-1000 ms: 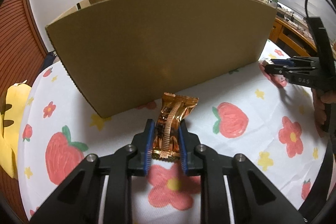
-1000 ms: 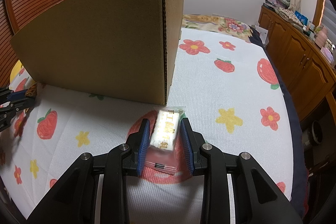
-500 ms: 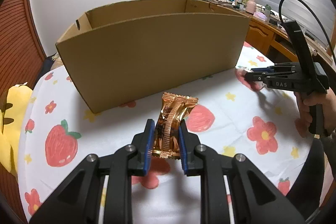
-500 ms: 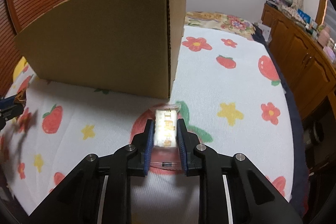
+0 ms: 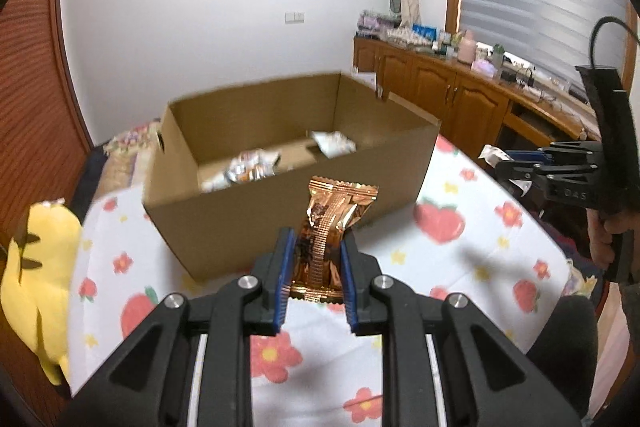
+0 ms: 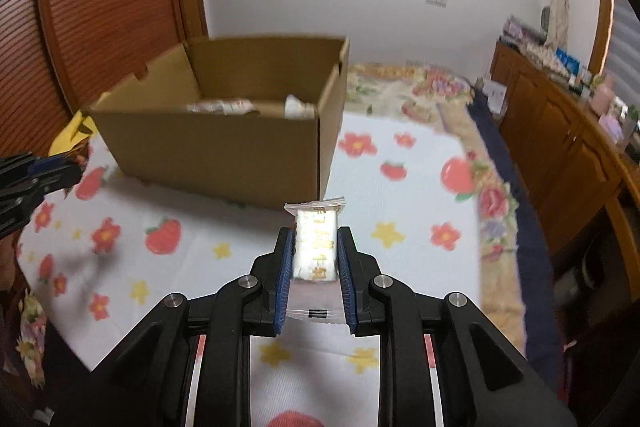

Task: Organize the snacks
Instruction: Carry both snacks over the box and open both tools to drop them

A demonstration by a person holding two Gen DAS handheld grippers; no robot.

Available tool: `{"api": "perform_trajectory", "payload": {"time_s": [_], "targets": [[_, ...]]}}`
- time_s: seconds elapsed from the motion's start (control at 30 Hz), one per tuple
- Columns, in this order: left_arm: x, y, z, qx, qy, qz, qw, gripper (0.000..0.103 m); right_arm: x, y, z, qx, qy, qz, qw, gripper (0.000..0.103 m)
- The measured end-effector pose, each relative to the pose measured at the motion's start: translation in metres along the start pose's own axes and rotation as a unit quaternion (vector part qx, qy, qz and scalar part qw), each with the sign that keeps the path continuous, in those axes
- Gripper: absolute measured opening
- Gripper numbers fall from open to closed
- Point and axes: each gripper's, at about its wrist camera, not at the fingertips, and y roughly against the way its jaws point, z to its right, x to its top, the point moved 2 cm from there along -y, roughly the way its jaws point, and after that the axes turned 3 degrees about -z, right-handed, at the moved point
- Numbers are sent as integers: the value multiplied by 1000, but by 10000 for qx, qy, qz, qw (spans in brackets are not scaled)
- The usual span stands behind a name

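Note:
My left gripper [image 5: 316, 259] is shut on a copper foil snack packet [image 5: 330, 227] and holds it in the air in front of the open cardboard box [image 5: 280, 203]. My right gripper [image 6: 314, 255] is shut on a white snack packet in clear wrap [image 6: 316, 243], also lifted, near the box's right corner [image 6: 320, 155]. The box holds several wrapped snacks [image 5: 252, 167]. The right gripper also shows at the right of the left wrist view [image 5: 516, 167]. The left gripper shows at the left edge of the right wrist view [image 6: 52, 171].
The box sits on a bed with a white cover printed with strawberries and flowers [image 5: 440, 227]. A yellow plush toy [image 5: 36, 275] lies at the left edge. Wooden cabinets [image 6: 560, 131] line the right wall.
Both grippers have risen with their packets, so the box's inside and the snacks in it have come into view. The right gripper has closed tighter on the white packet.

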Motion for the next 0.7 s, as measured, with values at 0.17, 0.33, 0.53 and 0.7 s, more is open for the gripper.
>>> {"api": "perform_trajectory", "payload": {"time_s": [0.17, 0.33, 0.53, 0.7], "targets": [[29, 26, -1, 18, -57, 289, 9996, 19, 23, 43, -8, -27, 110, 397, 9991, 20], [45, 43, -3, 53, -92, 494, 9987, 19, 44, 79, -19, 7, 193, 784, 9967, 20], [62, 46, -11, 49, -84, 617, 9980, 19, 62, 94, -30, 101, 262, 1038, 9942, 20], [78, 41, -22, 24, 3, 696, 9976, 19, 83, 93, -38, 180, 336, 1140, 9928, 20]]}}
